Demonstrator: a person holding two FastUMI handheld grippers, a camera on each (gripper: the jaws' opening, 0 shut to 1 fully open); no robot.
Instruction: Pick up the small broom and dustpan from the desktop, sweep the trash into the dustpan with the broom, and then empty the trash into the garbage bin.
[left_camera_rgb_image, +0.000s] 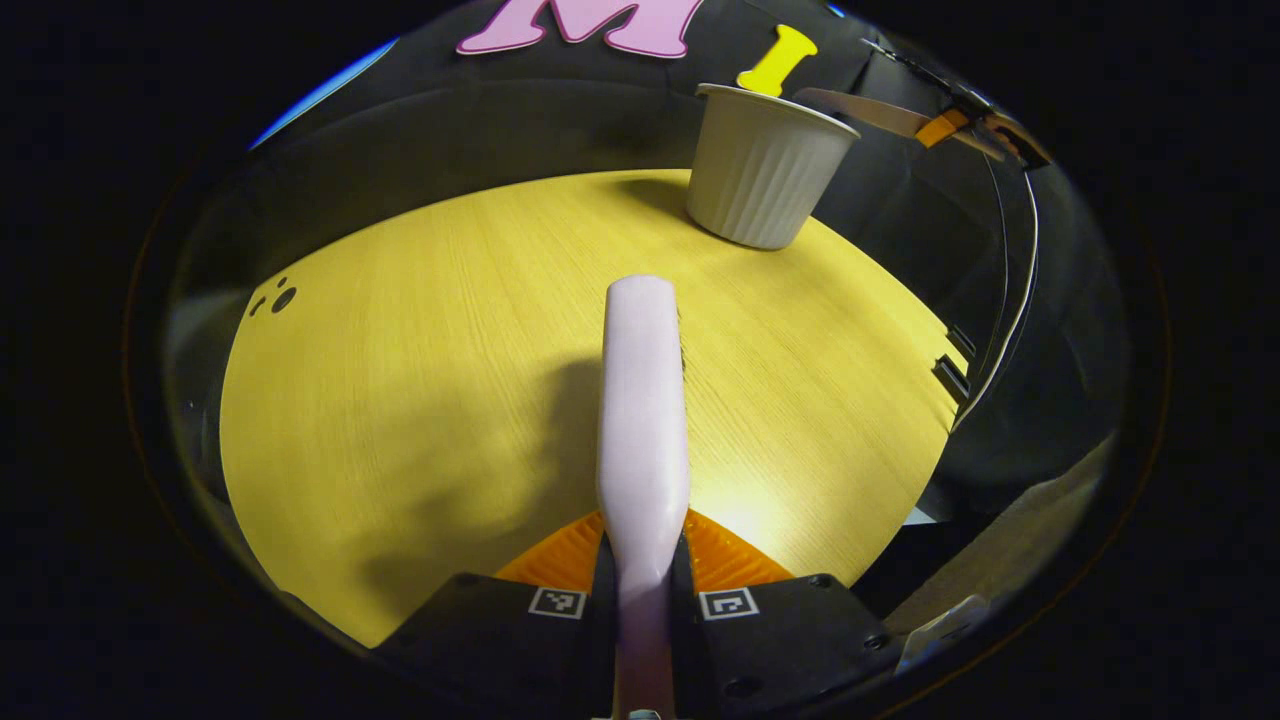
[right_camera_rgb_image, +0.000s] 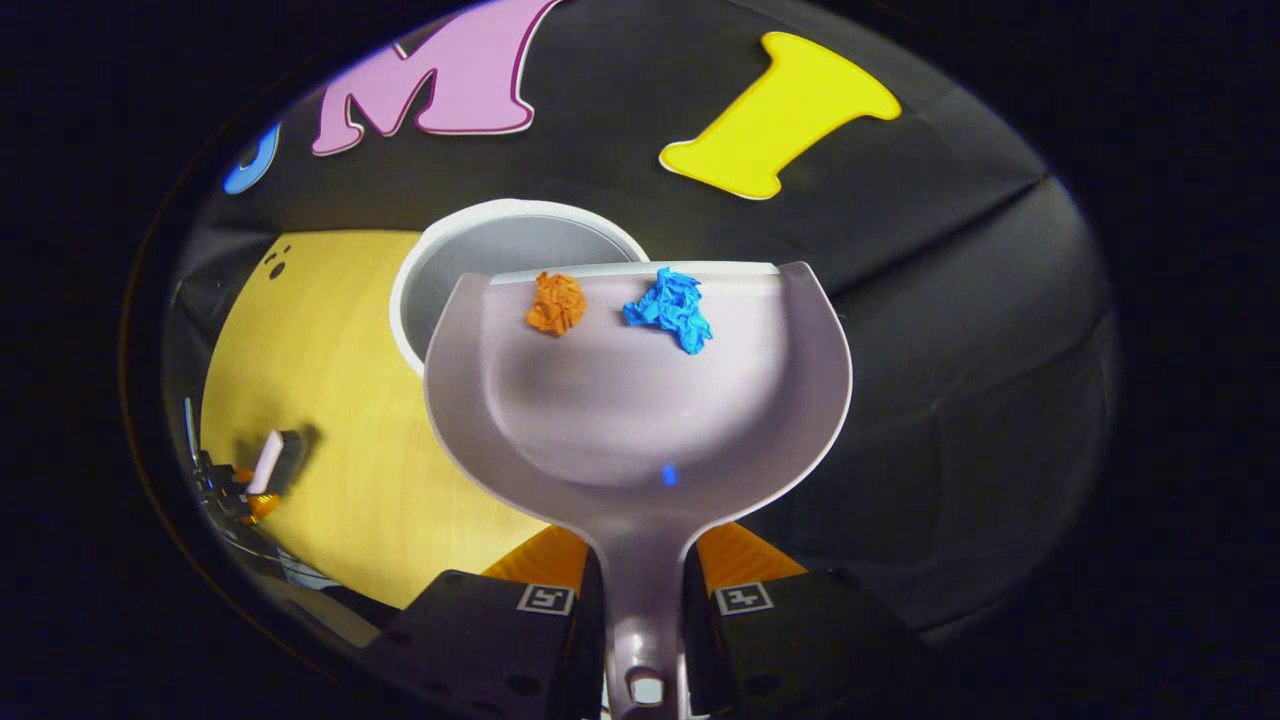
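Right gripper view: the right gripper (right_camera_rgb_image: 645, 600) clamps the handle of the dustpan (right_camera_rgb_image: 640, 400) between its two fingers, both pressing against the handle's sides near the bottom of the frame. The dustpan is pale lilac-grey with a white rim and is held raised, its front lip reaching over the open mouth of the white garbage bin (right_camera_rgb_image: 500, 250). Two pieces of trash lie inside the pan near that front lip: an orange crumpled paper ball (right_camera_rgb_image: 557, 303) on the left and a blue crumpled paper ball (right_camera_rgb_image: 672, 308) on the right, set apart from each other. The bin stands on the yellow wooden desktop (right_camera_rgb_image: 340, 420), at its far edge. At the lower left of this view the left gripper (right_camera_rgb_image: 250, 490) appears far off above the desktop, with the white broom handle in its grasp. Left gripper view: the left gripper (left_camera_rgb_image: 640, 600) clenches the broom (left_camera_rgb_image: 642, 400) by its pale pink-white handle, both fingers pressing on it; the handle extends forward above the desktop (left_camera_rgb_image: 420, 400), and dark bristles are just visible along its right edge. The ribbed white garbage bin (left_camera_rgb_image: 765, 165) stands upright at the far right of the desktop, and the dustpan's edge (left_camera_rgb_image: 860, 108) sits just above the bin's rim.
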